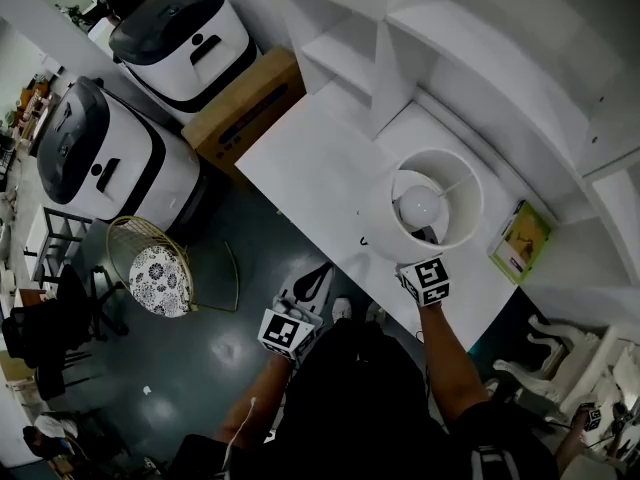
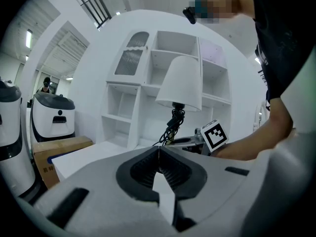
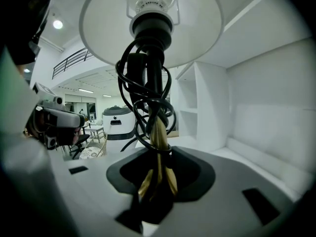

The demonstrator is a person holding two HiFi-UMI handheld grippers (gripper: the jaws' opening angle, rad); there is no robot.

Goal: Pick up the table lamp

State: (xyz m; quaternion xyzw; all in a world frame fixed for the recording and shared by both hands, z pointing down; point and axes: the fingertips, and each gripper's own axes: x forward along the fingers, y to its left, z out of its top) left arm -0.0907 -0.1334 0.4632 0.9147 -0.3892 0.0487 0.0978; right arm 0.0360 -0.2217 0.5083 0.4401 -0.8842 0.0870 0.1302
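Observation:
The table lamp [image 1: 432,200] has a white shade, seen from above with its bulb inside, over the white desk [image 1: 320,168]. In the right gripper view its gold stem [image 3: 158,142], wound with black cord, stands between the jaws under the shade [image 3: 197,19]. My right gripper [image 3: 157,158] is shut on that stem; in the head view the right gripper [image 1: 422,264] sits under the shade's near rim. The left gripper [image 1: 310,290] hangs off the desk's front edge. Its pads meet, so the left gripper [image 2: 158,152] is shut and empty. It faces the lamp [image 2: 180,83]; the lamp's foot is hidden.
White shelving [image 1: 400,48] backs the desk, and a green book [image 1: 522,240] lies at its right end. On the floor to the left stand two white machines [image 1: 180,28] [image 1: 100,158], a cardboard box [image 1: 245,108] and a gold wire chair [image 1: 160,268].

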